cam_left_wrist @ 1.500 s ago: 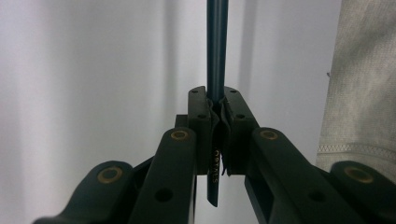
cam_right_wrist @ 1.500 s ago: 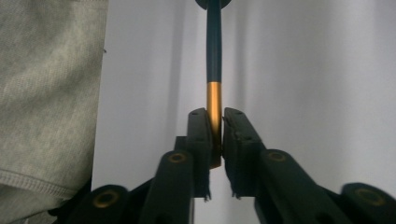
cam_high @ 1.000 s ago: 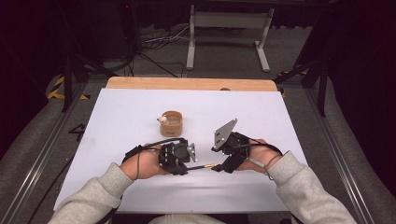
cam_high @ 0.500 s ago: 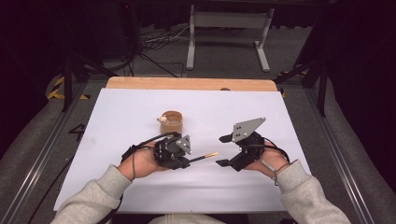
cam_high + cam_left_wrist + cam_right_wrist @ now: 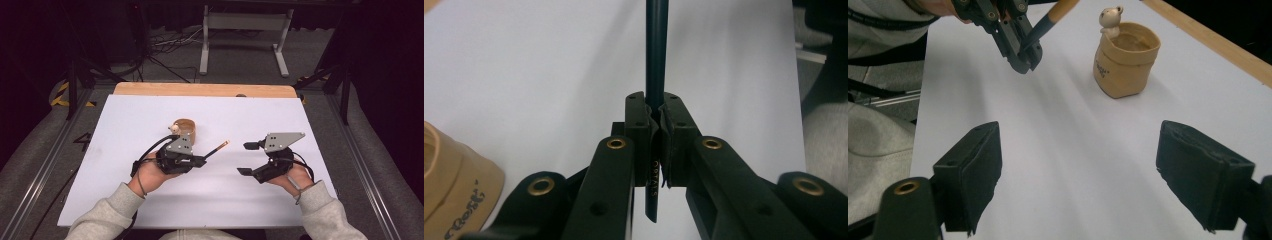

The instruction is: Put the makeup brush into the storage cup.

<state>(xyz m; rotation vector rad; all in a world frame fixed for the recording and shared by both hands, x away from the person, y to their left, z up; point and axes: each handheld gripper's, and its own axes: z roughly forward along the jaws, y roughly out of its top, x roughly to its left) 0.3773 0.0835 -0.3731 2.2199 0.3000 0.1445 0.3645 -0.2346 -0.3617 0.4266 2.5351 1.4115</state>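
Observation:
My left gripper (image 5: 202, 161) is shut on a dark pencil (image 5: 217, 149) with a tan end that points away to the right. The left gripper view shows the jaws (image 5: 656, 117) clamped on the pencil's shaft (image 5: 656, 60). A tan pen cup (image 5: 185, 129) with a small bear figure on its rim stands just beyond the left hand. My right gripper (image 5: 245, 159) hovers to the right, apart from the pencil. Its jaws (image 5: 1098, 180) have just been opening and hold nothing. The right gripper view looks at the cup (image 5: 1125, 62) and the left gripper (image 5: 1023, 55).
A white sheet (image 5: 300, 125) covers the table, with a wooden edge (image 5: 200, 90) at the far side. Metal rails run along both sides, and a stand and cables sit on the floor beyond.
The right gripper has drawn away to the right from the pencil and the left gripper. The left hand has shifted toward the cup, and the pencil now angles up to the right.

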